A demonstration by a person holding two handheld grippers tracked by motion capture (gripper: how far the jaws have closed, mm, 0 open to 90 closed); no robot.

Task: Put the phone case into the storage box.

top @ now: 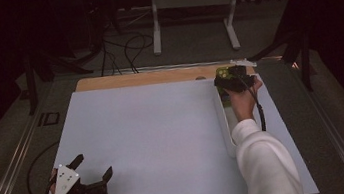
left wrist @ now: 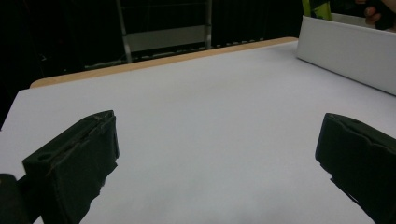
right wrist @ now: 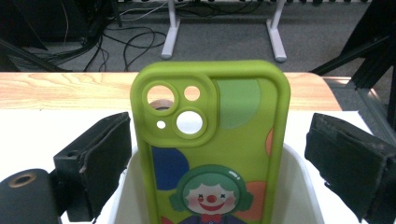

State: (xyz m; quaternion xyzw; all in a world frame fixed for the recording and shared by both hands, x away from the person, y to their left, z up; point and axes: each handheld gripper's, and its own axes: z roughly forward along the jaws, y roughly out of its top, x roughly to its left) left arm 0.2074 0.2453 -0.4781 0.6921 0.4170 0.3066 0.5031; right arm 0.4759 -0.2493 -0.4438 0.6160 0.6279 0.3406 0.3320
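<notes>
- The right tongs [right wrist: 219,163] stood at the far right of the table [top: 154,129], over the far end of a long white tray [top: 224,120], held in a hand with a white sleeve [top: 264,160].
- Its jaws were spread wide, one on each side of a green phone case [right wrist: 212,140]; a gap showed between each pad and the case, so nothing was gripped.
- The phone case stood upright in the white tray, camera cutouts at the top, a clown picture on its back.
- In the high view the case [top: 222,73] showed just beyond the right tongs [top: 231,81].
- The left tongs [top: 93,168] rested low at the near left corner of the table, jaws wide apart and holding nothing.
- Well apart from the tray, the left tongs [left wrist: 215,158] faced bare tabletop.
</notes>
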